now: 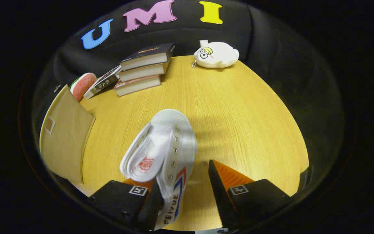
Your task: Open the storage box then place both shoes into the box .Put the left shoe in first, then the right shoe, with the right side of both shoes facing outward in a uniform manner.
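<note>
A white canvas shoe (164, 149) with metal eyelets and a red and blue stripe lies tilted on the wooden table (239, 113). Its heel end sits between my fingers and its toe points away from me. My gripper (187, 183) is open. The shoe leans against the left finger (127, 198), and a gap of bare table separates it from the right finger (229, 182). A beige panel of the storage box (65, 133) stands just left of the shoe, and I cannot see into the box.
Three stacked books (143, 70) stand at the far left of the table, with a further book (102, 83) leaning against them. A red and white plush (83, 85) lies behind the box. A white plush toy (216, 54) rests at the far edge.
</note>
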### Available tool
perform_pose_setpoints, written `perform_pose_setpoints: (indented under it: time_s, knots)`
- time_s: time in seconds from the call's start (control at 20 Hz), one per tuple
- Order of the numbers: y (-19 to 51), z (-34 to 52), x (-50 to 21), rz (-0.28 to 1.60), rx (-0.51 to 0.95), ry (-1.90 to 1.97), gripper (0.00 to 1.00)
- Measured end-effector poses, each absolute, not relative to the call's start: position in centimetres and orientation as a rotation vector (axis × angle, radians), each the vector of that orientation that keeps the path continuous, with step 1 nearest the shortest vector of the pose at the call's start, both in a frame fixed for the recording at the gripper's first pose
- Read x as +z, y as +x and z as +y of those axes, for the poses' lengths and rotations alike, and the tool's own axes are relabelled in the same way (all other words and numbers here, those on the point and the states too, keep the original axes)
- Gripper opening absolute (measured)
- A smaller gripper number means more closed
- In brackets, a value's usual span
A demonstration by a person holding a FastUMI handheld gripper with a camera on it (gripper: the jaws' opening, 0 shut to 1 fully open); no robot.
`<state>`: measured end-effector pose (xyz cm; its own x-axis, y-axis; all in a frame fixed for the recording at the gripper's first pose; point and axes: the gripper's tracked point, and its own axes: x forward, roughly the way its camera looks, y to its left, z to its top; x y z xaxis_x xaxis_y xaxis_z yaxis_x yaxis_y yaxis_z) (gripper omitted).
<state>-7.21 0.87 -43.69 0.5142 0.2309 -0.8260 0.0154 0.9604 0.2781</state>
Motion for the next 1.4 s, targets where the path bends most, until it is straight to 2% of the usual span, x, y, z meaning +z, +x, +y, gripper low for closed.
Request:
perform_pose_setpoints:
  time_s: [0.1, 0.15, 0.2, 0.25, 0.5, 0.95, 1.15, 1.4]
  knots:
    - [-6.7, 0.1, -44.1, 1.037, 0.058, 0.273, 0.38]
    - [-6.8, -0.2, -44.1, 1.048, 0.025, 0.289, 0.30]
    - [-7.1, -0.2, -43.8, 1.075, 0.002, 0.322, 0.11]
    - [-7.3, 0.1, -43.4, 1.101, -0.020, 0.361, 0.08]
    - [-6.7, 1.7, -36.2, 1.050, -0.019, 0.445, 0.08]
    - [-4.3, 14.6, -21.8, 0.994, 0.170, 0.567, 0.08]
    - [-4.3, 22.0, -19.6, 1.050, 0.244, 0.579, 0.07]
    - [-5.2, 28.7, -21.1, 1.159, 0.266, 0.498, 0.07]
